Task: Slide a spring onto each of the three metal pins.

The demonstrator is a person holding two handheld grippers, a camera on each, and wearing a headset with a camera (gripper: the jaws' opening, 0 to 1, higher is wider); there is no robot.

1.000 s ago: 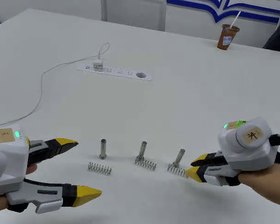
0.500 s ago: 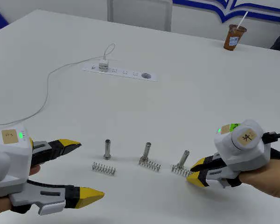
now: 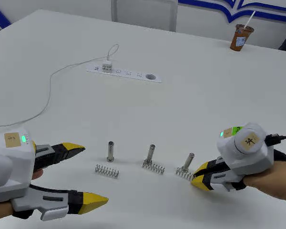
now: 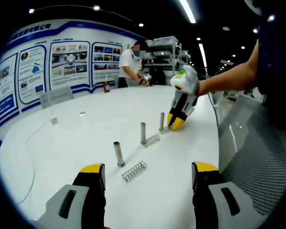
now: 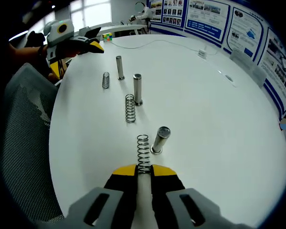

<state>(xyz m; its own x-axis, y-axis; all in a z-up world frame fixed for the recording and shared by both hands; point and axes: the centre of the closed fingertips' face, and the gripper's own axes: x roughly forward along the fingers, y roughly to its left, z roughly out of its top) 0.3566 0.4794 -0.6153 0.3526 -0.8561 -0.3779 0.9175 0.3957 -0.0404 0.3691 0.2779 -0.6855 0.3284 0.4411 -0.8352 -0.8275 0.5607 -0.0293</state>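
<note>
Three short metal pins stand upright in a row on the white table [image 3: 181,105]: left pin [image 3: 110,151], middle pin [image 3: 150,153], right pin [image 3: 188,161]. A spring lies flat in front of each: left spring [image 3: 107,171], middle spring [image 3: 153,167], right spring [image 3: 184,173]. My right gripper [image 3: 197,176] is low on the table, with its yellow tips closed on the near end of the right spring [image 5: 143,150], beside the right pin [image 5: 158,139]. My left gripper [image 3: 88,175] hovers open, left of the left pin [image 4: 117,153], holding nothing.
A white power strip [image 3: 124,73] with a plug and a trailing cable [image 3: 47,90] lies further back. A brown drink cup [image 3: 240,37] stands at the far right. A person [image 4: 132,64] stands beyond the table. A mesh chair [image 5: 24,143] is at the table's near edge.
The head camera has shifted a little. My right gripper has edged in at the right spring's end. The left gripper stays open in the same place.
</note>
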